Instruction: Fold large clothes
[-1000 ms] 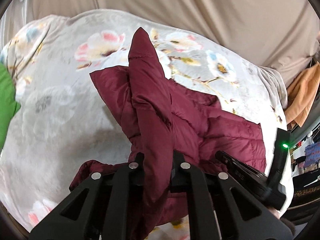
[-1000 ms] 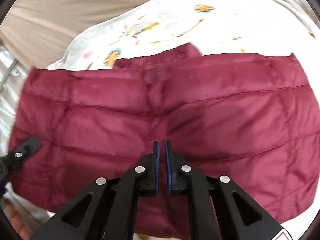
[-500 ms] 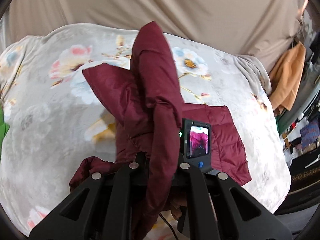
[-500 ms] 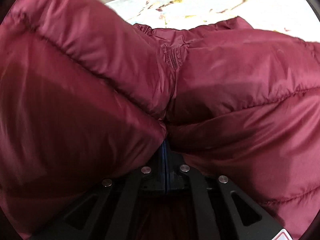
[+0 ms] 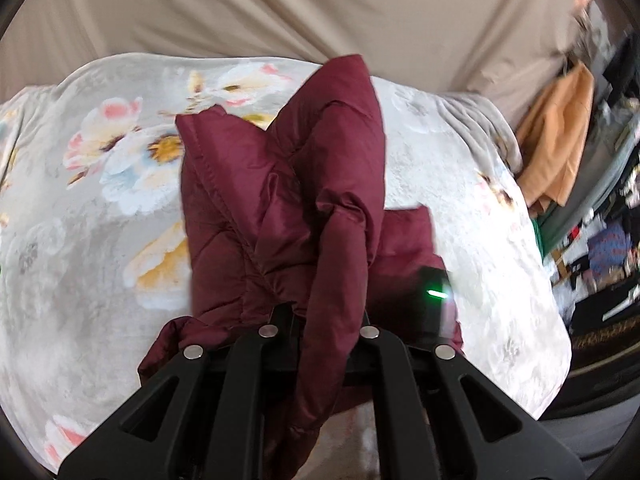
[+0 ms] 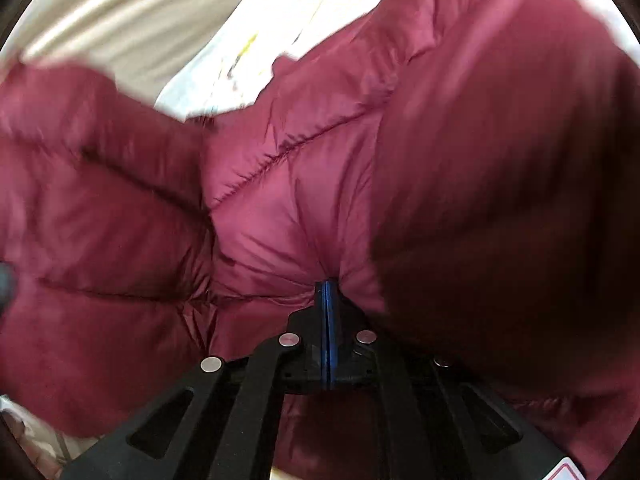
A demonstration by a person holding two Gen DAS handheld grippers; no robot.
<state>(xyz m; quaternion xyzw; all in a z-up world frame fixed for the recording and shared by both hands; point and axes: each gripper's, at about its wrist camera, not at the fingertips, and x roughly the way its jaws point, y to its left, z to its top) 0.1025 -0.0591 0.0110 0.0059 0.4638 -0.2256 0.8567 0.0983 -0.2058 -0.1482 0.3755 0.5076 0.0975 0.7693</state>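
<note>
A dark red quilted puffer jacket [image 5: 280,208] is bunched and lifted above a bed with a floral blanket [image 5: 100,200]. My left gripper [image 5: 326,316] is shut on a fold of the jacket that drapes down between its fingers. In the right wrist view the jacket [image 6: 320,184] fills nearly the whole frame. My right gripper [image 6: 328,292] is shut on a pinch of the jacket's fabric, with its blue pads pressed together. The right gripper's body, with a green light, shows behind the jacket in the left wrist view [image 5: 434,304].
A beige curtain [image 5: 320,12] hangs behind the bed. An orange garment [image 5: 560,136] hangs at the right, with cluttered shelves [image 5: 608,248] beyond the bed's right edge. The blanket lies bare to the left of the jacket.
The right gripper closed on the jacket and both grippers lifted it, gathering it off the blanket. The jacket now bunches between them and fills the right view.
</note>
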